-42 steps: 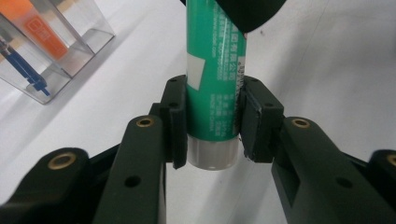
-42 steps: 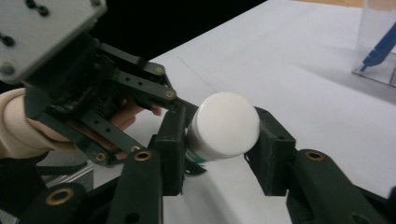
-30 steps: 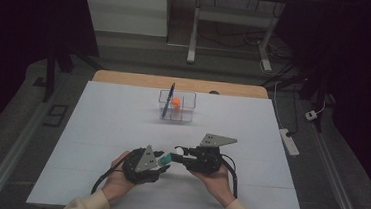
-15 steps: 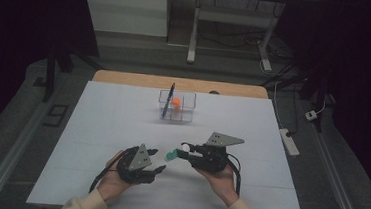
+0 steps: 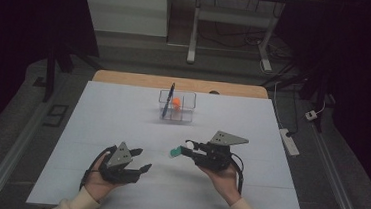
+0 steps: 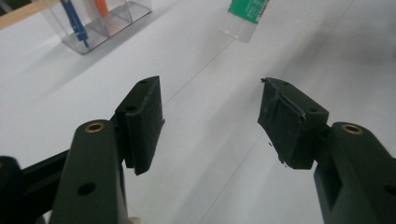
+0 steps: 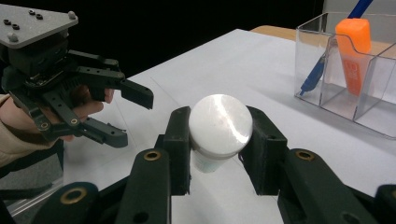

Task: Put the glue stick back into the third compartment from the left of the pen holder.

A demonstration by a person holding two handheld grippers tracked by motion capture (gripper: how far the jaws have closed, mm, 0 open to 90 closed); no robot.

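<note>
The right gripper (image 7: 218,149) pinches a small tube (image 7: 219,130) by its white cap end, its fingers (image 7: 180,140) pressed on both sides, holding it above the white bench (image 5: 122,119); the green end (image 5: 174,152) points toward the left gripper (image 5: 139,161). The left gripper's fingers (image 6: 142,116) have just been opening and stand spread with nothing between them. A clear organizer (image 5: 177,107) with a blue pen (image 5: 169,95) and an orange item (image 5: 176,103) sits farther back.

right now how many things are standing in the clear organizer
2: a blue pen leaning in its left compartment and an orange marker in the middle one of the clear organizer. Nothing else seems hidden inside.
</note>
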